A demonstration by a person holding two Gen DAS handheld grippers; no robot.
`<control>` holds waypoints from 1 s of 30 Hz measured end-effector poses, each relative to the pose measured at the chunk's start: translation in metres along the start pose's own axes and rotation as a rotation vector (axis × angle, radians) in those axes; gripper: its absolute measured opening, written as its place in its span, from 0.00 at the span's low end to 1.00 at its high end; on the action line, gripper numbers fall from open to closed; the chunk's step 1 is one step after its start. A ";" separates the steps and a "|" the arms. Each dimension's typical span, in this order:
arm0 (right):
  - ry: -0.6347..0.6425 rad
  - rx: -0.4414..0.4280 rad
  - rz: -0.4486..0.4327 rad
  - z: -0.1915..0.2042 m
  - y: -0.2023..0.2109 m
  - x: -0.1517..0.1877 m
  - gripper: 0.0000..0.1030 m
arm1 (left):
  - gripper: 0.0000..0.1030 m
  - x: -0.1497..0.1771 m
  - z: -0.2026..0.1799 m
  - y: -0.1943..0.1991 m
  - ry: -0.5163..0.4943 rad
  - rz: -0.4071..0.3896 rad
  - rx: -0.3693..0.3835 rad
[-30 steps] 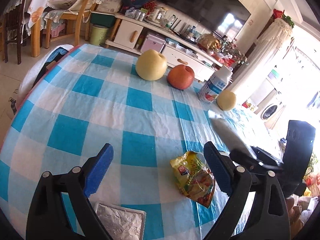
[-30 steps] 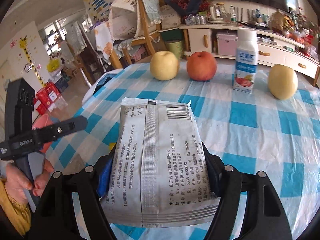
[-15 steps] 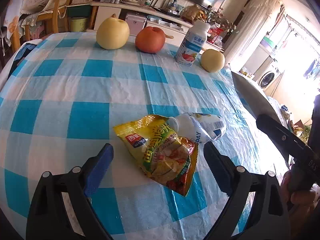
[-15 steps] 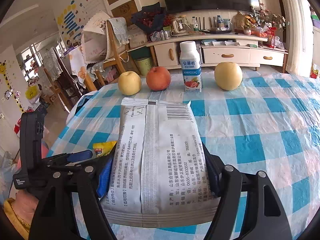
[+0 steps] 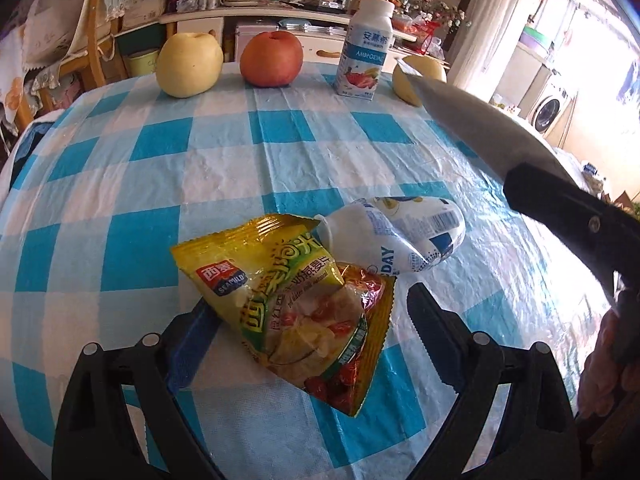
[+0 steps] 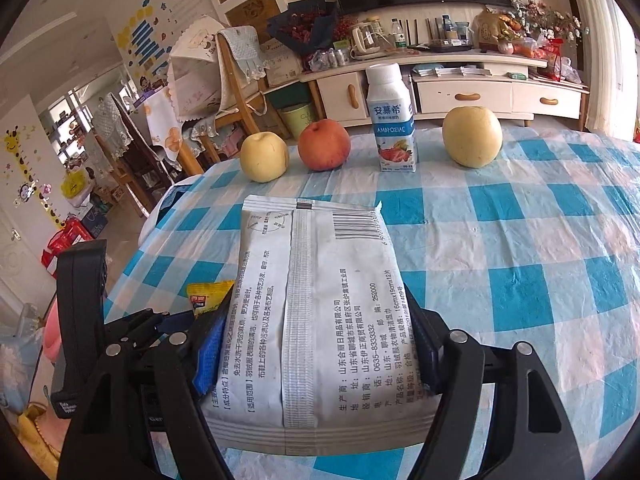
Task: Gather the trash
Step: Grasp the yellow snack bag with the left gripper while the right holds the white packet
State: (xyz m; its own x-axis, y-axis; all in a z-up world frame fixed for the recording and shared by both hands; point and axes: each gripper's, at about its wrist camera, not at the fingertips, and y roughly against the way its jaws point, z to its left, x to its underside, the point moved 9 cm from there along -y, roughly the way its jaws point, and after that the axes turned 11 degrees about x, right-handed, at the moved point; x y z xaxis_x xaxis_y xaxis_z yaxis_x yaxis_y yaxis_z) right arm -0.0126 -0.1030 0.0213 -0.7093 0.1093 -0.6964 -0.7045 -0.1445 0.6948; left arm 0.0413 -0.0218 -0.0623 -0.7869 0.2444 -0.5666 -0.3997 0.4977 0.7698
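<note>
Since a second ago the left gripper (image 5: 308, 320) has swung across the checked tablecloth (image 5: 160, 184) and dipped: then the yellow snack wrapper (image 5: 296, 300) lay small beside its right finger, with a foil scrap at the bottom edge; now the wrapper fills the gap between the fingers, the foil is out of sight, and a crushed white bottle (image 5: 396, 236) touching the wrapper's far edge has come into view. Its jaws stand wide apart and straddle the wrapper without pressing on it, which reads as lining up for a pinch. The right gripper (image 6: 316, 344) has hardly shifted; its jaws are clamped on the grey printed pouch (image 6: 316, 300), already-collected trash held clear of the table, probably to keep it out of the other hand's way. Two pears (image 6: 472, 136), an apple (image 6: 324, 144) and an upright yogurt bottle (image 6: 390, 120) line the far edge, seemingly not litter.
</note>
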 end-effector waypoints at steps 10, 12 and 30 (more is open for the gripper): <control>-0.023 -0.017 -0.003 -0.005 -0.001 -0.004 0.73 | 0.64 0.003 -0.001 0.004 -0.112 -0.006 -0.099; -0.019 -0.017 -0.003 -0.004 -0.001 -0.004 0.73 | 0.61 0.002 0.002 0.005 -0.097 -0.011 -0.090; 0.029 -0.091 0.001 0.031 0.000 0.003 0.72 | 0.54 -0.002 0.038 0.059 0.052 -0.137 -0.032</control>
State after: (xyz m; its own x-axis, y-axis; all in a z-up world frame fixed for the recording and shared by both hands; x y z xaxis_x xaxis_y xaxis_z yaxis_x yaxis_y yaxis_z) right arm -0.0161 -0.0723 0.0247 -0.7082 0.0810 -0.7014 -0.6976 -0.2336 0.6773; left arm 0.0369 0.0384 -0.0272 -0.7468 0.1325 -0.6517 -0.5192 0.4961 0.6959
